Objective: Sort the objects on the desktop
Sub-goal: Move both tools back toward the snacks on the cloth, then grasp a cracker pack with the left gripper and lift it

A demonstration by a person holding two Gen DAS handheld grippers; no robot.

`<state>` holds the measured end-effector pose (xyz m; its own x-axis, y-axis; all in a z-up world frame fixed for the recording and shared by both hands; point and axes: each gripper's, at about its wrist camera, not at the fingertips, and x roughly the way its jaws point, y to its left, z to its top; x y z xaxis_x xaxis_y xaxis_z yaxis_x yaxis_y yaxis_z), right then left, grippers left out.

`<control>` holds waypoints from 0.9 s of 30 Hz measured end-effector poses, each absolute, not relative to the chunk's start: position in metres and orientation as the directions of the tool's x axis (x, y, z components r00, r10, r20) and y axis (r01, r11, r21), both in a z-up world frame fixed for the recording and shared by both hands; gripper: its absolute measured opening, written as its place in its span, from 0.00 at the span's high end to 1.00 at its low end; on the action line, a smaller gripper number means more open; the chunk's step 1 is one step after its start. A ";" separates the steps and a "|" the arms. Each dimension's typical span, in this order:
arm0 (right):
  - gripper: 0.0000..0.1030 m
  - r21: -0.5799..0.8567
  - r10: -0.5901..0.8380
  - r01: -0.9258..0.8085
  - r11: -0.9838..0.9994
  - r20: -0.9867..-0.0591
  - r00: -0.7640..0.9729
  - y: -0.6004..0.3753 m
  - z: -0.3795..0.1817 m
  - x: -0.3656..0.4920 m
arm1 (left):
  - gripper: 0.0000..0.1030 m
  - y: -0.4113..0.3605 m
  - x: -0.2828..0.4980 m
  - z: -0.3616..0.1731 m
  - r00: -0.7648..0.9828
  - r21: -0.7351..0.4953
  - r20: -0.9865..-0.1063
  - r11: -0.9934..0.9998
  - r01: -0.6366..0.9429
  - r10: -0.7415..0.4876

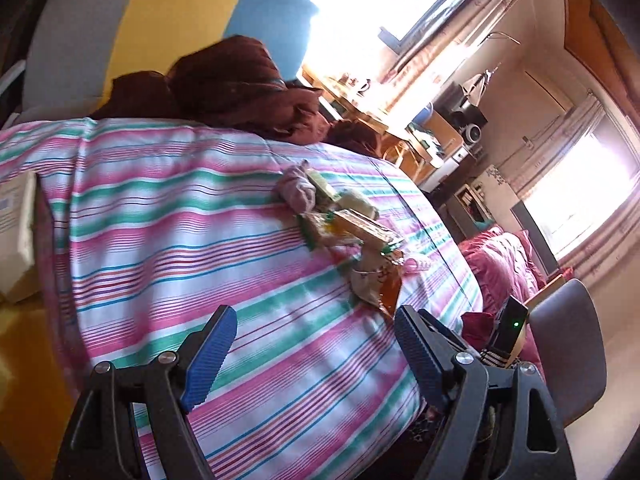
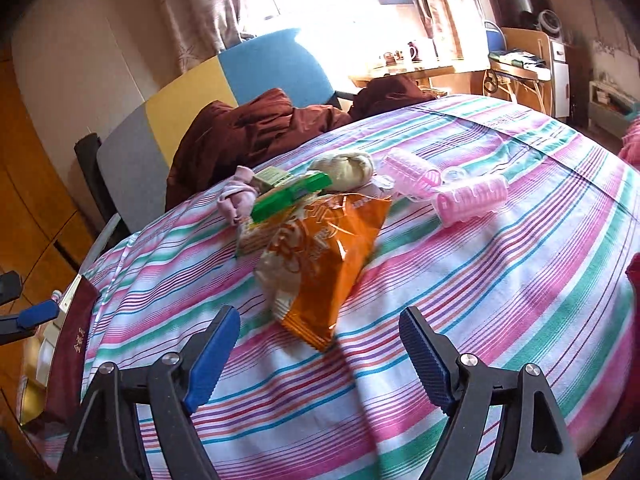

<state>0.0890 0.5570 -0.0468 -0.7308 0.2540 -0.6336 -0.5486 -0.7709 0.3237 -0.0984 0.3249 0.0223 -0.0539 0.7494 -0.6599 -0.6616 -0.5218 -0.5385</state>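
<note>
In the right wrist view, a dark red book (image 2: 66, 364) is lying at the left edge of the table (image 2: 500, 280), which is wearing a striped cloth. Toward the middle, a pink sock (image 2: 236, 200) is sitting beside a green packet (image 2: 290, 196), and a cream sock (image 2: 348, 168) is resting just behind them. An orange snack bag (image 2: 320, 264) is lying in front of that heap, its near corner pointing toward the right claw (image 2: 318, 346), which is hovering over the cloth with its blue fingers (image 2: 210, 360) spread wide and gripping nothing. Farther right, two pink hair rollers (image 2: 460, 192) are lying side by side, close to the heap. A brown garment (image 2: 256, 132) is draped along the far edge.

In the left wrist view, the left claw (image 1: 314, 344) is also gaping open and empty above the cloth, the same heap (image 1: 344, 228) sitting beyond it near the right edge.
</note>
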 end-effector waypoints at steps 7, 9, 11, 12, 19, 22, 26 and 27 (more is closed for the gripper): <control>0.15 0.351 0.257 -0.546 -0.760 -0.609 -0.750 0.570 -0.062 0.080 | 0.20 0.426 -0.105 -0.007 0.124 -0.623 -0.668 -0.460 -0.632 0.734; 0.15 0.359 0.258 -0.542 -0.760 -0.598 -0.759 0.571 -0.066 0.077 | 0.20 0.446 -0.110 -0.019 0.172 -0.659 -0.658 -0.451 -0.602 0.733; 0.15 0.378 0.245 -0.530 -0.759 -0.588 -0.771 0.573 -0.069 0.078 | 0.20 0.463 -0.119 -0.029 0.203 -0.691 -0.646 -0.452 -0.564 0.736; 0.15 0.388 0.238 -0.523 -0.758 -0.583 -0.777 0.574 -0.071 0.078 | 0.20 0.471 -0.124 -0.035 0.218 -0.708 -0.639 -0.453 -0.542 0.738; 0.11 0.425 0.209 -0.494 -0.759 -0.558 -0.803 0.578 -0.075 0.077 | 0.19 0.517 -0.143 -0.066 0.290 -0.782 -0.598 -0.464 -0.416 0.747; 0.10 0.434 0.202 -0.485 -0.759 -0.551 -0.809 0.578 -0.076 0.077 | 0.21 0.530 -0.145 -0.078 0.308 -0.783 -0.605 -0.481 -0.393 0.734; 0.09 0.436 0.198 -0.481 -0.761 -0.549 -0.812 0.578 -0.077 0.076 | 0.31 0.537 -0.147 -0.086 0.316 -0.808 -0.576 -0.468 -0.358 0.754; 0.09 0.436 0.198 -0.481 -0.761 -0.549 -0.812 0.578 -0.077 0.076 | 0.38 0.537 -0.147 -0.086 0.312 -0.814 -0.567 -0.461 -0.352 0.762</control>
